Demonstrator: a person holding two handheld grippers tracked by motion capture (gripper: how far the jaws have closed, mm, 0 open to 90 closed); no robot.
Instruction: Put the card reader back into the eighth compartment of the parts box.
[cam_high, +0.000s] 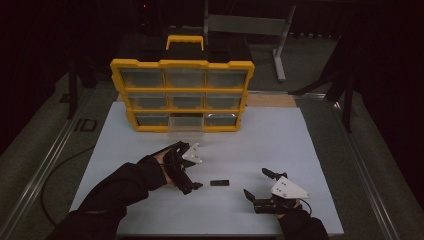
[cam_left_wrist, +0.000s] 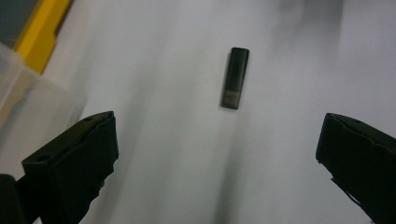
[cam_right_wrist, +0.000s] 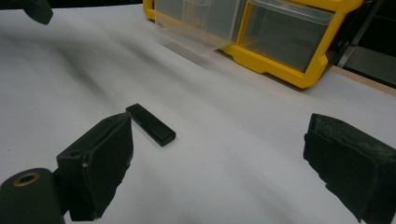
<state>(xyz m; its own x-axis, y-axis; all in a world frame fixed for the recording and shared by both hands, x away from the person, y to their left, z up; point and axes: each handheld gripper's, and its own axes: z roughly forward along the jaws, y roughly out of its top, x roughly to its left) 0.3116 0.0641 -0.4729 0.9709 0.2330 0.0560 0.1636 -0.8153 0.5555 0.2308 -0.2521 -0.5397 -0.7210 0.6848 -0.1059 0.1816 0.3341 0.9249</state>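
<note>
— Dark room, white table (cam_high: 280, 135) under dim light. Yellow drawer cabinet (cam_high: 182, 95) standing at the far edge, bottom middle drawer (cam_high: 186, 123) pulled out toward the near side.

— Pulled out why?

— Probably as the landing spot for the small black stick (cam_high: 219, 183); an open drawer facing the hands suits a drop-in. Nothing visible inside it so far.

— And the stick?

— Flat on the table, alone, between the two grippers, well clear of the cabinet. Lying crosswise, so either side could take it across its narrow width.

— Left gripper (cam_high: 192, 186)?

— Just beside the stick, tips angled down at it, jaws wide apart, nothing between them. Seen from its own camera: the stick (cam_left_wrist: 235, 78) ahead and centred between the jaws, which looks like lining up for a grab.

— Right gripper (cam_high: 256, 184)?

— A little farther off, also gaping, empty, resting low near the table edge. Stick (cam_right_wrist: 151, 124) just past its left jaw, off-centre; likely waiting rather than reaching.

— Next need?

— Probably lowering the left one until the jaws straddle the stick, then closing.
</note>
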